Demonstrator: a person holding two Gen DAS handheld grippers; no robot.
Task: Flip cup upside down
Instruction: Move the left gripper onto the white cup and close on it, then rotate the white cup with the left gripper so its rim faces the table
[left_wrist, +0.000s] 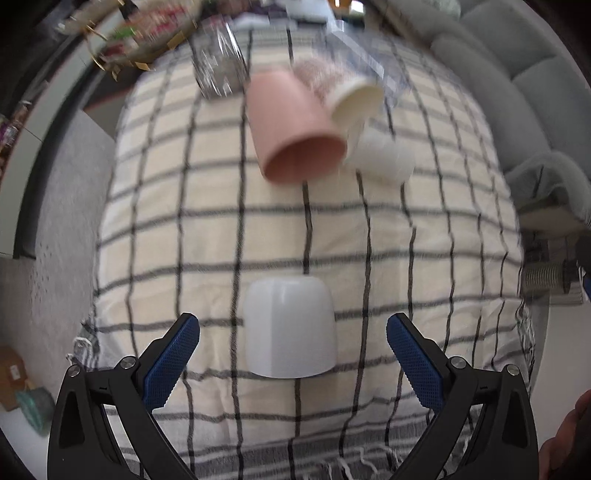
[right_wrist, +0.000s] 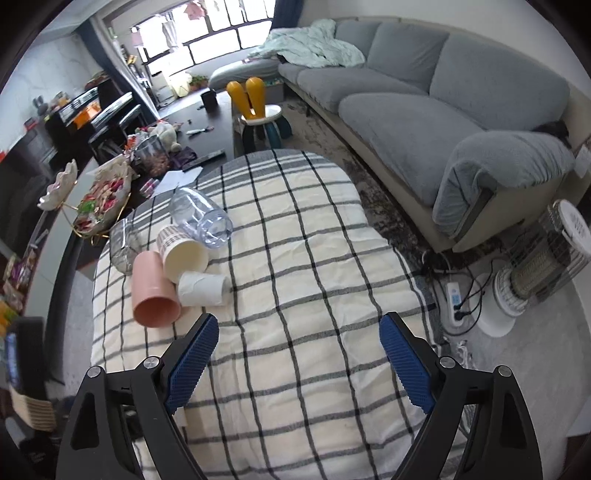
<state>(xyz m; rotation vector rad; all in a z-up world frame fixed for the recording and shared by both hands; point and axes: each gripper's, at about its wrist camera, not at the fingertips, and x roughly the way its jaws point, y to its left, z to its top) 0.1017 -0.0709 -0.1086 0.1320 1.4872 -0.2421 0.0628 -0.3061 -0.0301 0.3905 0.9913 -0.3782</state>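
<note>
A white cup (left_wrist: 290, 328) stands upside down on the checked tablecloth (left_wrist: 207, 236), just ahead of my left gripper (left_wrist: 293, 325). The gripper is open, its blue pads either side of the cup and apart from it. Farther off lie a pink cup (left_wrist: 295, 133), a cream paper cup (left_wrist: 354, 98), a small white cup (left_wrist: 384, 157) and clear cups (left_wrist: 218, 62), all on their sides. My right gripper (right_wrist: 298, 325) is open and empty above the tablecloth (right_wrist: 314, 258). The pink cup (right_wrist: 153, 291), cream cup (right_wrist: 183, 251), small white cup (right_wrist: 203, 288) and a clear cup (right_wrist: 201, 216) lie to its left.
A grey sofa (right_wrist: 424, 96) runs along the right. A heater (right_wrist: 543, 262) and power strip (right_wrist: 456, 299) sit on the floor right of the table. A snack tray (right_wrist: 99, 203) and a dark table (right_wrist: 207, 125) stand at the back left.
</note>
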